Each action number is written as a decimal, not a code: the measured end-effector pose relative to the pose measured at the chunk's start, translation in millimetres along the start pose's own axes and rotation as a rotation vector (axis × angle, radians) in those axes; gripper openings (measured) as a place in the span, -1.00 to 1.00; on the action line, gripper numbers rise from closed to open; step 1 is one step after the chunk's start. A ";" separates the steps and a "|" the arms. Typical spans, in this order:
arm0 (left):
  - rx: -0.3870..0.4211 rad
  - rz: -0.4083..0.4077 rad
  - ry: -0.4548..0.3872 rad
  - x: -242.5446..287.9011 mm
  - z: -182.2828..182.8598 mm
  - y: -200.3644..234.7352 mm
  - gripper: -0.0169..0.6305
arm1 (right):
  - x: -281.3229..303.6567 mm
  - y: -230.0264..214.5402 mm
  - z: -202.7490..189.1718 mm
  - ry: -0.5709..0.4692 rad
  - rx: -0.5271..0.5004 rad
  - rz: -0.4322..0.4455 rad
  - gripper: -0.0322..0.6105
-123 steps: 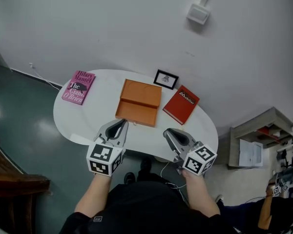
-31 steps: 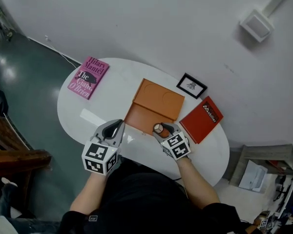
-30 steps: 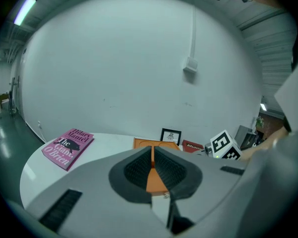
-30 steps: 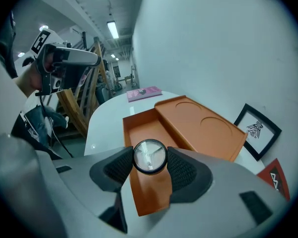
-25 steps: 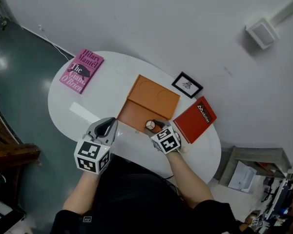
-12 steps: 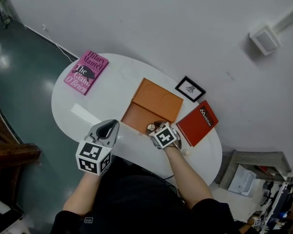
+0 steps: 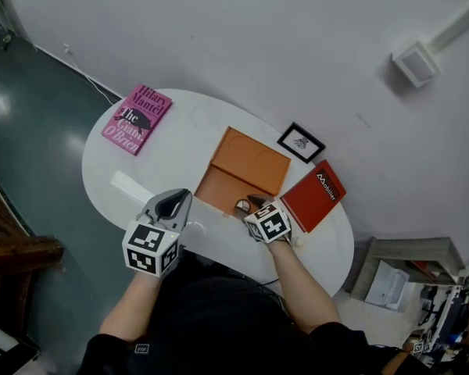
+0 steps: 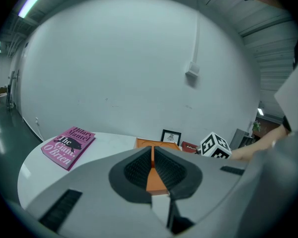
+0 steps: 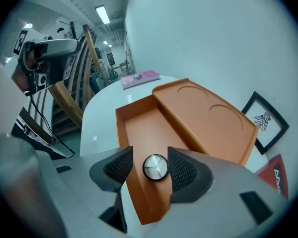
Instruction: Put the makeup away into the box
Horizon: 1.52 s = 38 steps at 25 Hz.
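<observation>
While poised over box, straddles compact inside with right claw open, not pinching; holds left claw closed, empty, over desk.

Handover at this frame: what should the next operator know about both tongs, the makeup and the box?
Left tongs: shut, empty, by the near edge of the table.
Right tongs: jaws apart around the round compact, with a gap on one side.
Compact: in the front compartment of the orange box, seemingly resting on its floor.
Done: compact brought into the box.
Left: back the right tongs away; check the small pale item by the right wrist, too small to identify; lid is open.
</observation>
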<state>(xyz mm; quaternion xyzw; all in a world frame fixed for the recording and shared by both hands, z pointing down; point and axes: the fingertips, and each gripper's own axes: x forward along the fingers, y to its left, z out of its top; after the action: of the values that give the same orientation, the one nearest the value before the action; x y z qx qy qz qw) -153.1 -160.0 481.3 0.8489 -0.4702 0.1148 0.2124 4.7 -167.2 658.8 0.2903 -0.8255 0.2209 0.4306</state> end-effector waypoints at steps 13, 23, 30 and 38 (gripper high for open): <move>0.135 -0.182 -0.043 11.3 44.6 -29.9 -0.88 | -121.3 1.6 86.9 -0.395 -0.017 -0.133 -0.69; 0.184 -0.247 -0.057 24.6 61.2 -76.5 -0.90 | -231.0 7.5 89.5 -0.730 0.057 -0.162 -0.78; 0.195 -0.247 -0.071 46.3 60.8 -159.3 -0.90 | -305.1 -11.0 29.9 -0.850 0.098 -0.129 -0.79; 0.191 -0.240 -0.027 82.0 24.2 -270.0 -0.90 | -348.1 -54.7 -68.1 -0.832 0.134 -0.073 -0.79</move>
<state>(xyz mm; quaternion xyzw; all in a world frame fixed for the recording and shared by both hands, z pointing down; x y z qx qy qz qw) 119.1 -106.6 424.0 0.9169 -0.3550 0.1213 0.1365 241.4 -64.8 409.2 0.4111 -0.9020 0.1227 0.0482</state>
